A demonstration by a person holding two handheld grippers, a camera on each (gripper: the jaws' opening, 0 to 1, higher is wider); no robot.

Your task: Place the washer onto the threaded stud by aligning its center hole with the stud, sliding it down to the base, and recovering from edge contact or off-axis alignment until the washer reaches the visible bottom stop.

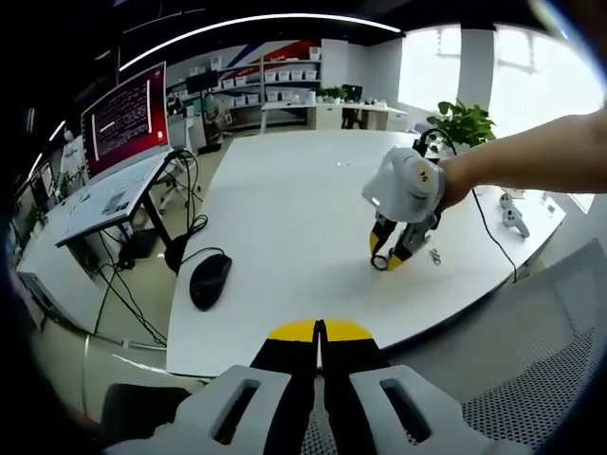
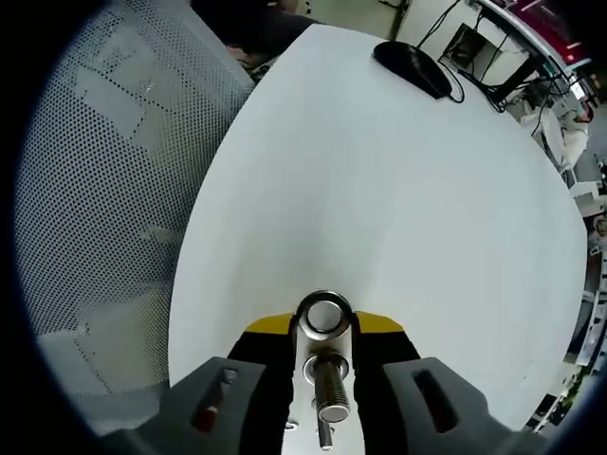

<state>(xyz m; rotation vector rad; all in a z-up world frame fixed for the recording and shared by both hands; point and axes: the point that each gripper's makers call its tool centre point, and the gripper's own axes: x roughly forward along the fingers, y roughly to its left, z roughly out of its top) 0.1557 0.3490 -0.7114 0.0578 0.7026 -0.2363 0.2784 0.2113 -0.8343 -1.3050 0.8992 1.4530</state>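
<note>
Progress: judged mid-task. Shiny metal ring washer [image 2: 324, 314] gripped and held near the top of the silver threaded stud [image 2: 327, 384]; not seated. Left to do: centre hole over stud, slide down, reach bottom stop.
Washer look: bright steel ring, smooth rim, dark oval centre hole facing the camera in right gripper view. Sits at 12 o'clock of the stud, touching or just above its upper end; cannot tell which.
Stud look: short upright bolt, visible thread turns, round flat end toward the lens, smaller nut or base piece below at 6 o'clock. Bottom stop probably that lower piece; fisheye foreshortening makes this unsure.
Right gripper [image 2: 322, 327]: yellow-tipped black jaws clamped on the washer, one jaw each side at 9 and 3 o'clock of the ring.
Right gripper, seen from the left gripper view [image 1: 391, 258]: white body, yellow tips pointing down at the white tabletop [image 1: 285, 237], small ring at the tips, small metal part just beside at 3 o'clock. Held by a person's hand [image 1: 455, 180] coming in from 3 o'clock.
Left gripper [image 1: 320, 332]: jaws pressed together, nothing between them, hanging off the near table edge, well apart from the work.
Alignment: hole looks off the stud axis, shifted toward 12 o'clock; likely needs re-centring before sliding.
Surroundings: black computer mouse [image 1: 210, 281] at 9 o'clock of the work, well apart.
</note>
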